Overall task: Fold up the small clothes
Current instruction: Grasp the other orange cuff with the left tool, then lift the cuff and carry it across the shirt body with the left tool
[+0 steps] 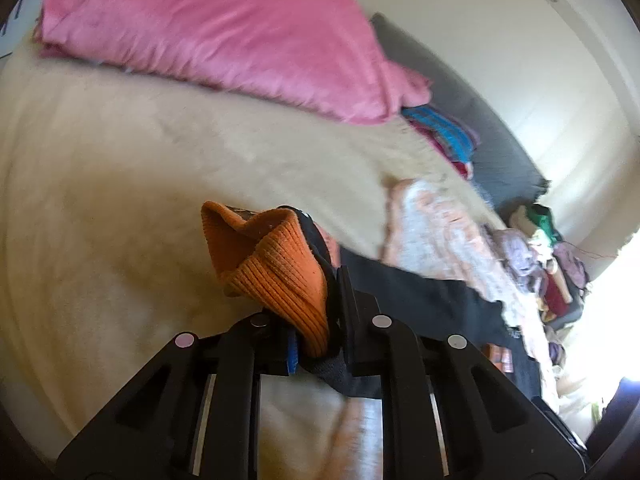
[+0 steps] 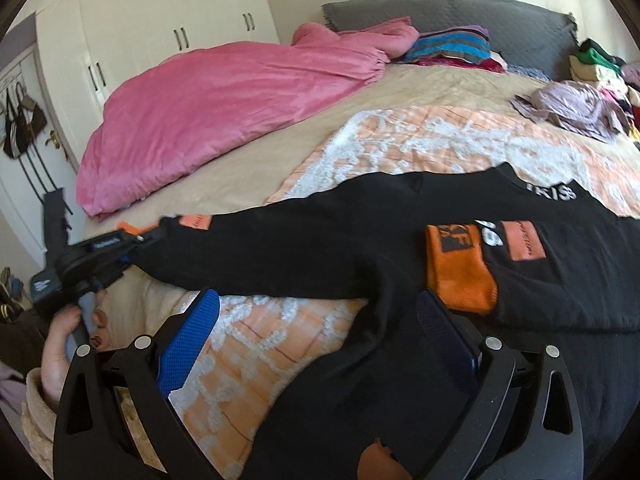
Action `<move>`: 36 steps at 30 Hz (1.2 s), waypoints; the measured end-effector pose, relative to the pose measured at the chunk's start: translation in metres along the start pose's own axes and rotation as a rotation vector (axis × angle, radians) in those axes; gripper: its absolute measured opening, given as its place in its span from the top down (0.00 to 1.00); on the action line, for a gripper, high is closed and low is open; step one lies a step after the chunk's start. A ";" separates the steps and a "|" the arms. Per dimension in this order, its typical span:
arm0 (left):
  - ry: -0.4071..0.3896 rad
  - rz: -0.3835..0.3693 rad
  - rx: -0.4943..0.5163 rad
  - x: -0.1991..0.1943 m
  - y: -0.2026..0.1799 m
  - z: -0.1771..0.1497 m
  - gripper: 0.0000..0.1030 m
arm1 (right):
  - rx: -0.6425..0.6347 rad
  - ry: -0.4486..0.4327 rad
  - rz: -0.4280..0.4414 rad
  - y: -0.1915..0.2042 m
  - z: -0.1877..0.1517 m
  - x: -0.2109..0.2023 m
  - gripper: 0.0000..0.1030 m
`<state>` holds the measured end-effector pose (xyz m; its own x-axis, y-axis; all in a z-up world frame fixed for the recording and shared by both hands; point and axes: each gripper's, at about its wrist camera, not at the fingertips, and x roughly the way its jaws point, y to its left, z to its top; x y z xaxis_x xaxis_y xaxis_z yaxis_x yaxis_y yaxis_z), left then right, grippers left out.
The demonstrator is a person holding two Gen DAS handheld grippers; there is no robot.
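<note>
My left gripper (image 1: pixel 320 300) pinches the orange cuff (image 1: pixel 276 268) to fold the sleeve; my right gripper (image 2: pixel 320 340), spread, straddles the black sweatshirt (image 2: pixel 360 248).

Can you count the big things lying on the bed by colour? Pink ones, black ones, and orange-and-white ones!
Pink: 1, the duvet
Black: 1, the sweatshirt
Orange-and-white: 1, the blanket
Total: 3
The clothes pile in the far corner is too jumbled to count.
</note>
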<state>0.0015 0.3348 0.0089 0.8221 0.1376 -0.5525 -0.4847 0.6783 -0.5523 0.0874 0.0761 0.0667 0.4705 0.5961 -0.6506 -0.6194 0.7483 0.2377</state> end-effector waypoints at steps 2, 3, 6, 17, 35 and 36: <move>-0.006 -0.015 0.015 -0.005 -0.009 0.000 0.92 | 0.008 -0.008 -0.013 -0.008 -0.002 -0.005 0.05; -0.010 -0.024 0.026 -0.009 -0.015 0.000 0.92 | 0.014 -0.013 -0.022 -0.012 -0.003 -0.008 0.05; -0.018 -0.051 0.049 -0.016 -0.031 0.000 0.93 | 0.037 -0.021 -0.028 -0.022 -0.005 -0.015 0.05; -0.006 -0.146 0.124 -0.024 -0.090 -0.004 0.94 | 0.112 -0.055 -0.056 -0.057 -0.010 -0.040 0.05; 0.067 -0.256 0.255 0.002 -0.186 -0.015 0.94 | 0.233 -0.103 -0.107 -0.122 -0.030 -0.079 0.05; 0.072 -0.262 0.260 0.003 -0.191 -0.017 0.94 | 0.239 -0.108 -0.111 -0.126 -0.031 -0.081 0.05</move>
<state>0.0922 0.1935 0.1024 0.8808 -0.1099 -0.4607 -0.1607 0.8456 -0.5090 0.1072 -0.0755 0.0674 0.5992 0.5248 -0.6046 -0.4009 0.8503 0.3409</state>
